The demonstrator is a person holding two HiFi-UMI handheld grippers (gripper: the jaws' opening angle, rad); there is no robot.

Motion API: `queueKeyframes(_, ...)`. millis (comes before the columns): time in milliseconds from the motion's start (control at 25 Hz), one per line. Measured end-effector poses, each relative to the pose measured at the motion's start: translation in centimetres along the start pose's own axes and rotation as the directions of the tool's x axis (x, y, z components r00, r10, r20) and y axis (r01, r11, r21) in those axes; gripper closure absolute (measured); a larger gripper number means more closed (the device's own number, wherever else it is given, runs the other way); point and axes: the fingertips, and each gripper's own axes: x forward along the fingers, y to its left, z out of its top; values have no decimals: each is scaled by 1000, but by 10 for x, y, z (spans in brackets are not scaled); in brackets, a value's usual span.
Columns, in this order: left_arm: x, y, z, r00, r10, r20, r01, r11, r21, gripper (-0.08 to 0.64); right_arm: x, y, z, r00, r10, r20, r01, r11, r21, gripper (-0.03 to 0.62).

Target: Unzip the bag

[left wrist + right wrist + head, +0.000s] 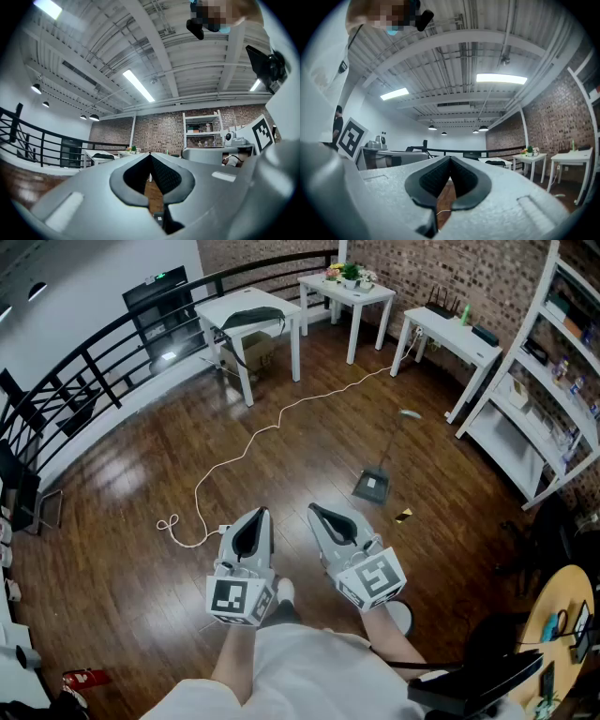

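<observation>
left gripper [262,515]: jaws closed, empty
right gripper [314,510]: jaws closed, empty
bag [251,317]: dark, on white table [234,299], well apart at 12 o'clock
bag axis: roughly 9-to-3
nearer: left gripper, probably, marginally

Dark, glossy wooden floor [122,521], crossed by a white cable [251,439]. Brick wall [469,268] at the far side; white wall [84,277] on the left behind a curved black railing [94,357]. Square white table [216,307], small white table [370,292] and narrow white desk [445,329] near the brick. White shelving unit [548,390] at the right. Fluorescent tube [138,86] on a grey beamed ceiling [187,56].
</observation>
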Motion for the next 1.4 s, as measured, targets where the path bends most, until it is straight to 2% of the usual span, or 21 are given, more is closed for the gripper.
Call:
queueKeyframes(240, 47, 86, 17, 1000, -5, 11, 4, 1000, 26, 543, 93, -20, 8, 998, -60, 33, 61, 998, -6, 601)
queueKeyframes(360, 70, 126, 21, 1000, 6, 9, -7, 1000, 28, 543, 129, -28, 12, 997, -58, 58, 57, 998, 10, 601)
queueKeyframes(560, 107, 176, 9, 999, 37, -14, -37, 999, 20, 543, 179, -51, 2, 998, -34, 51, 34, 999, -2, 601)
queueKeyframes(720, 148, 204, -5, 998, 52, -21, -52, 998, 19, 543, 216, -85, -6, 996, -54, 72, 58, 996, -63, 601)
queueKeyframes(840, 188, 227, -13, 998, 65, -23, -64, 998, 23, 543, 253, -119, -16, 995, -63, 73, 71, 991, -110, 601)
queueKeyframes(960, 246, 255, -19, 997, 69, -27, -68, 997, 28, 543, 300, -167, -23, 997, -54, 55, 60, 991, -115, 601)
queueKeyframes(1200, 390, 314, -1, 998, 56, -12, -55, 996, 72, 543, 411, -273, 0, 994, 10, 111, 4, 992, -126, 603)
queueKeyframes(1400, 486, 347, 0, 997, 73, 0, -73, 994, 76, 543, 473, -351, -9, 994, 22, 105, -14, 997, -72, 603)
